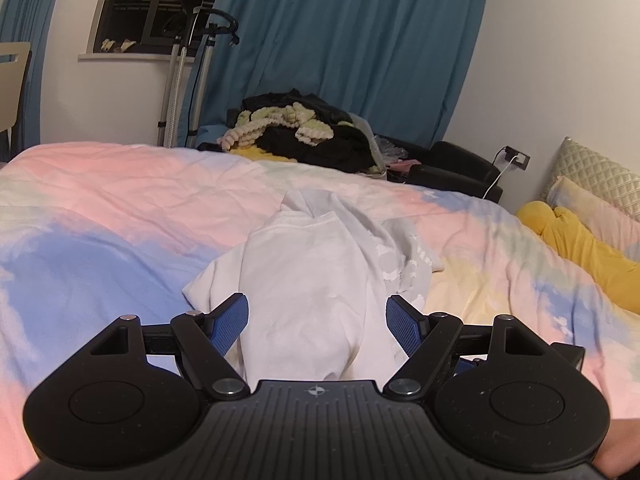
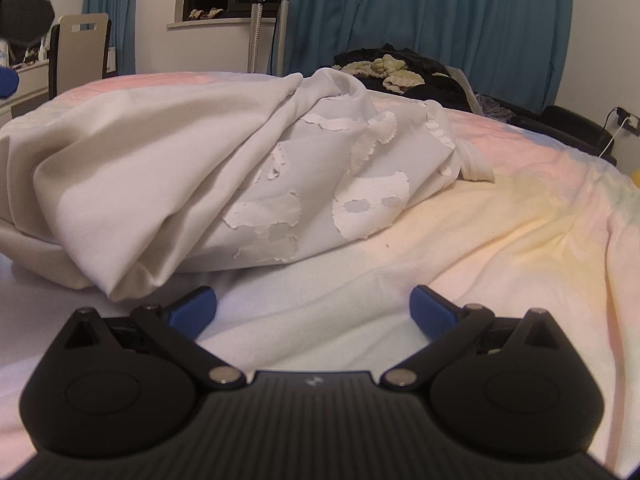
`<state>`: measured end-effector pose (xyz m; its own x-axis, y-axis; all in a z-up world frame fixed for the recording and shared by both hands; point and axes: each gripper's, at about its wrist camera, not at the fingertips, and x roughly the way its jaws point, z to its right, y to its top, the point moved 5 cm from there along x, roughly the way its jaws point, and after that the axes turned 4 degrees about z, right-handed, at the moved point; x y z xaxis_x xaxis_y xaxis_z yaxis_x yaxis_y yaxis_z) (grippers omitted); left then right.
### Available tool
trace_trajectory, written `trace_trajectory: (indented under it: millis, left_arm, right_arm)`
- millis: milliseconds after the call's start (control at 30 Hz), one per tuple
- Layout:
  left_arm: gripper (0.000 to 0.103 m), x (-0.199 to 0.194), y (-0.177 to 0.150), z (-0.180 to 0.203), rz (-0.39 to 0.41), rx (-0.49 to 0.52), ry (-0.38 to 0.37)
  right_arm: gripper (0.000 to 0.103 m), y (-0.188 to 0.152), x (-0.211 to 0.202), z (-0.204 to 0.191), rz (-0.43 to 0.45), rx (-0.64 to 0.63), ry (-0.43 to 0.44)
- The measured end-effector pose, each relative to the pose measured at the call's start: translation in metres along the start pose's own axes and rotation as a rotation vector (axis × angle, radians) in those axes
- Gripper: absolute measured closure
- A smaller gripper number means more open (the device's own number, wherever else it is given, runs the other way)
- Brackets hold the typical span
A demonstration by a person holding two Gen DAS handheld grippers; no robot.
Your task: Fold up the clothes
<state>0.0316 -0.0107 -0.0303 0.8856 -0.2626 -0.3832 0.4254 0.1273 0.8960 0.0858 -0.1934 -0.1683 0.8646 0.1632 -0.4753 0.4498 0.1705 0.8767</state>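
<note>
A white garment (image 1: pixel 312 272) with cracked white print lies bunched on the pastel bedspread (image 1: pixel 100 200). My left gripper (image 1: pixel 317 312) is open, its blue fingers on either side of the garment's near end, holding nothing. In the right wrist view the same garment (image 2: pixel 200 168) lies rumpled ahead and to the left. My right gripper (image 2: pixel 314 306) is open and empty, low over the bedspread (image 2: pixel 500 240), just short of the garment's near edge.
A pile of dark and cream clothes (image 1: pixel 304 132) sits beyond the bed's far edge, before teal curtains (image 1: pixel 340 40). A yellow garment (image 1: pixel 580 248) and pillows (image 1: pixel 600 184) lie at the right. A garment steamer stand (image 1: pixel 188 60) and a chair (image 2: pixel 80 48) stand at the left.
</note>
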Motion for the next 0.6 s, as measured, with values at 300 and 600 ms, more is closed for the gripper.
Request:
trace_trajectory:
  millis: [300,600]
  left_arm:
    - [0.022,-0.006,0.001,-0.004,0.019,-0.001,0.006]
    - [0.022,-0.003,-0.001,-0.007,0.023,0.022,0.041]
  right_arm:
    - [0.0,0.001,0.002,0.001,-0.007,0.001,0.002]
    - [0.0,0.016,-0.008,0.019,0.0,0.126,0.08]
